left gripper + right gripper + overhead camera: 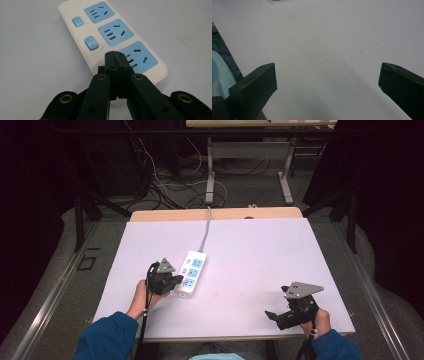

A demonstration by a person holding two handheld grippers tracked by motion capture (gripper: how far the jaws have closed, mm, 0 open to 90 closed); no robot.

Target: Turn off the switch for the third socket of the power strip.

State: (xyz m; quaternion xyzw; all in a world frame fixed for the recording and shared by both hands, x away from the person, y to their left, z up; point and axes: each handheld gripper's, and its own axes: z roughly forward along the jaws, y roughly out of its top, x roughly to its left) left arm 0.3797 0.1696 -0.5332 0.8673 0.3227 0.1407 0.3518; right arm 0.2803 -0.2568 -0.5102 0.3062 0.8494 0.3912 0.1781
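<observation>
Left tool (115,53) closed, tips over power strip (110,35).

A white three-socket power strip with blue socket faces (191,273) is lying left of centre on the pale lavender worktop (250,255), its grey cord (205,231) running straight to the far edge and splitting the far half of the surface. The left claw (115,58), jaws pressed together, is sitting over the strip's near end, blocking approach from that side. To the right of the strip, a broad bare stretch of worktop is lying open as far as the right claw (272,316), which is resting near the front right corner with jaws spread wide, bare surface showing between them in the right gripper view.
</observation>
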